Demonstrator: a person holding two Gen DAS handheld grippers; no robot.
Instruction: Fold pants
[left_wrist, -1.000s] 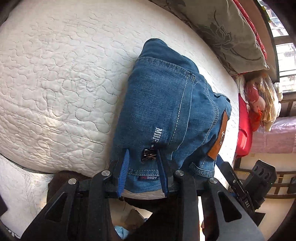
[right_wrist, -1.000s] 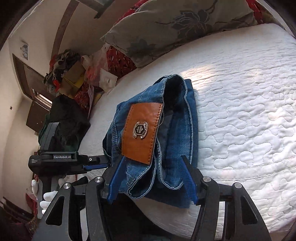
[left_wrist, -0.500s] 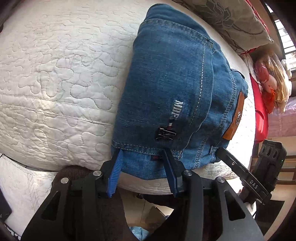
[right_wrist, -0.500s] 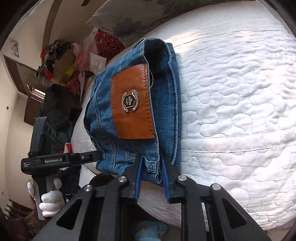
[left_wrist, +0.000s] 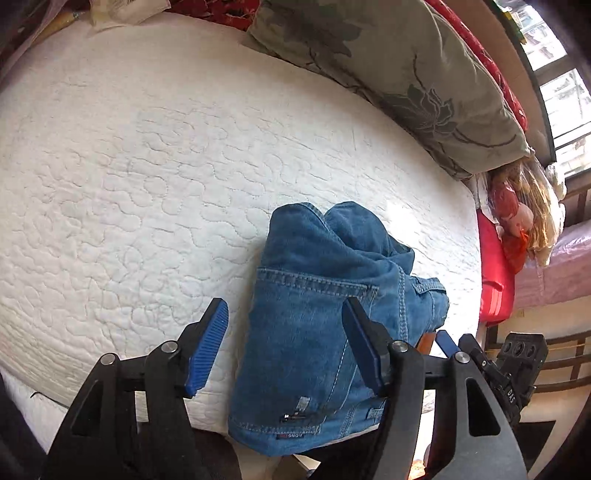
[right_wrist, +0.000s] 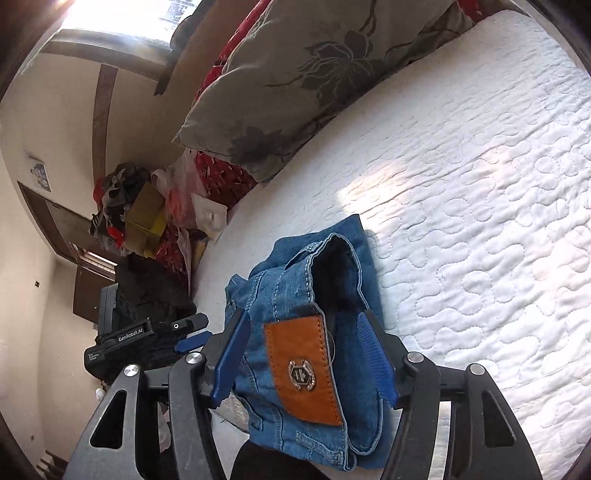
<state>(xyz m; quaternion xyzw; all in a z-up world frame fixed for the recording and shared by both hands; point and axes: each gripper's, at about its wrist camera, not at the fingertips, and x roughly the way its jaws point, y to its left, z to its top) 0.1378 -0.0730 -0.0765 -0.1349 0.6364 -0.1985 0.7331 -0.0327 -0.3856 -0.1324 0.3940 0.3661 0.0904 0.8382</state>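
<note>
The folded blue jeans (left_wrist: 314, 325) lie in a compact bundle at the near edge of the white quilted mattress (left_wrist: 147, 184). Their waistband end with the tan leather patch (right_wrist: 301, 369) faces the right wrist view, where the jeans (right_wrist: 325, 295) also show. My left gripper (left_wrist: 284, 343) is open, its jaws wide apart, one over the mattress and one over the jeans, holding nothing. My right gripper (right_wrist: 303, 354) is open, its blue pads either side of the waistband end without clamping it.
A grey flowered pillow (left_wrist: 406, 74) lies along the far side of the bed. Red bedding (left_wrist: 495, 288) and a doll (left_wrist: 517, 218) sit beyond the right edge. Boxes and bags (right_wrist: 147, 214) are piled by the wall. The other gripper's body (right_wrist: 129, 339) is at left.
Both grippers have opened and let go of the jeans' near edge. Both have tilted up, so the jeans sit lower in each view.
</note>
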